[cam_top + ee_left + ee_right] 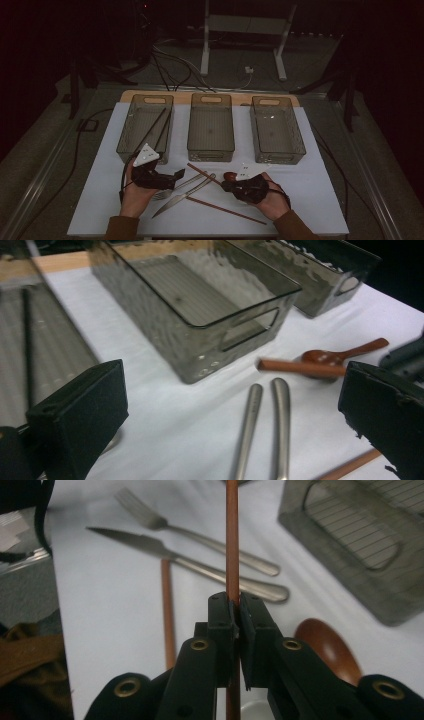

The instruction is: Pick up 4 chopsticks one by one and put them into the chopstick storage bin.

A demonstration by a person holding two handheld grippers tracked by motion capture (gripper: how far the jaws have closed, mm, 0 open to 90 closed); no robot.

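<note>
The right gripper (235, 611) had its jaws clamped on a reddish-brown chopstick (232, 540), whose long axis ran straight away from the jaws, over the knife (165, 551) and fork (165, 524) on the white tabletop (115, 610). The stick was thin, smooth and round; its far tip was cut off at the frame edge. A second chopstick (168, 610) lay alongside. The left gripper (235, 405) hovered with jaws wide apart above the cutlery handles.

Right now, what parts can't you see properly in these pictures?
- Held brown chopstick: its lower end, hidden behind the right gripper in the right gripper view.
- Fork and knife: heads cut off by the bottom edge, left gripper view.
- Left bin: contents too dark, high view.
</note>
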